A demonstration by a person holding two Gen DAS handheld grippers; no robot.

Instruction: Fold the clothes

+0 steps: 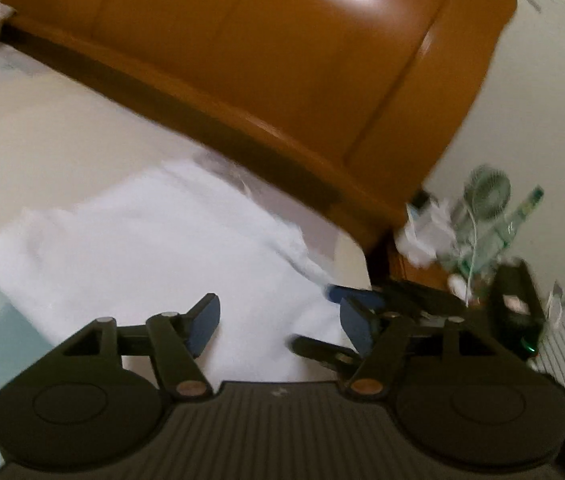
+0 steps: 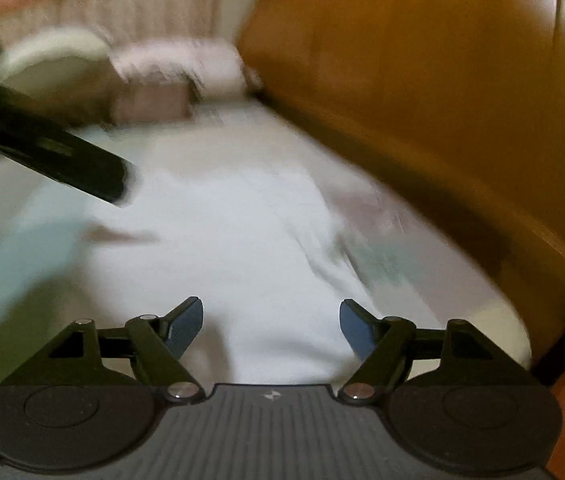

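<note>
My left tongs point(image 1: 278, 320) and right tongs point(image 2: 271, 325) both gaped, released, above the soft, rumpled white garment point(image 1: 142, 256) beside the glossy wooden headboard point(image 1: 266, 60).

Bed's got a big glossy orange-brown wooden headboard point(image 1: 266, 60) with a lamp glare on it, pale wall point(image 1: 542, 100) beside it. My cream sheet point(image 1: 54, 132) covers the mattress. Cluttered nightstand in the corner with a small green fan point(image 1: 486, 192). Pillows point(image 2: 178, 68) piled at the far end, all blurry.
</note>
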